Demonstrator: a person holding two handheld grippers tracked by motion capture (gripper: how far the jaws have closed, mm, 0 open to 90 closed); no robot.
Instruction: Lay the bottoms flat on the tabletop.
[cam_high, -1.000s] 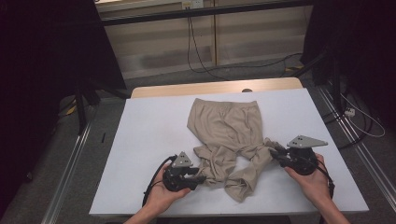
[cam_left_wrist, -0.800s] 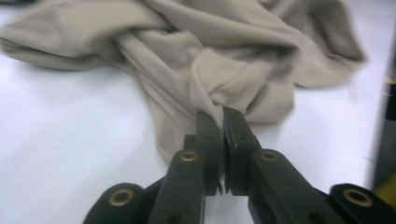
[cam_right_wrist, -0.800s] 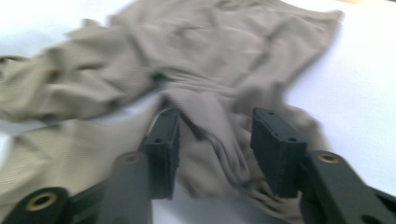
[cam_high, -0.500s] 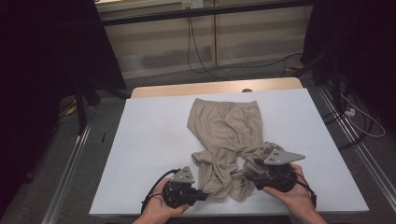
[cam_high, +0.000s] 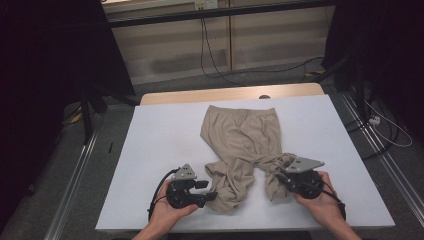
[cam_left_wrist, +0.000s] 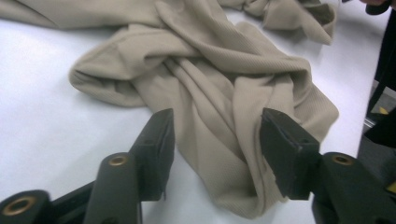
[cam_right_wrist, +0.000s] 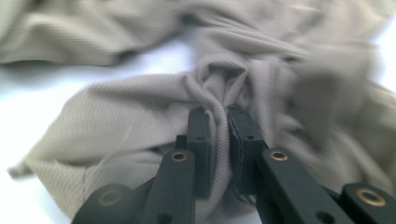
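Observation:
A pair of beige trousers (cam_high: 240, 131) lies on the white table (cam_high: 160, 130), waistband at the far side, both legs bunched up toward the near edge. My left gripper (cam_high: 209, 191) sits at the left leg's crumpled end. Its jaws have just been opening and stand apart (cam_left_wrist: 215, 140), with a fold of beige cloth (cam_left_wrist: 210, 70) between them and neither pad pressing on it. My right gripper (cam_high: 280, 177) is at the right leg's bunch. Its jaws have just been closing and are shut (cam_right_wrist: 223, 121) on a pinched ridge of the cloth (cam_right_wrist: 140, 102).
A bare wooden strip (cam_high: 175, 96) runs along the table's far edge. Metal rails (cam_high: 75, 190) flank the table on both sides, and cables (cam_high: 390, 135) lie on the floor to the right and behind. White tabletop lies open left and right of the trousers.
The right gripper moved left and nearer, and now pinches the right leg's cloth. The left gripper's jaws have parted at the left leg. The leg ends lie more bunched.

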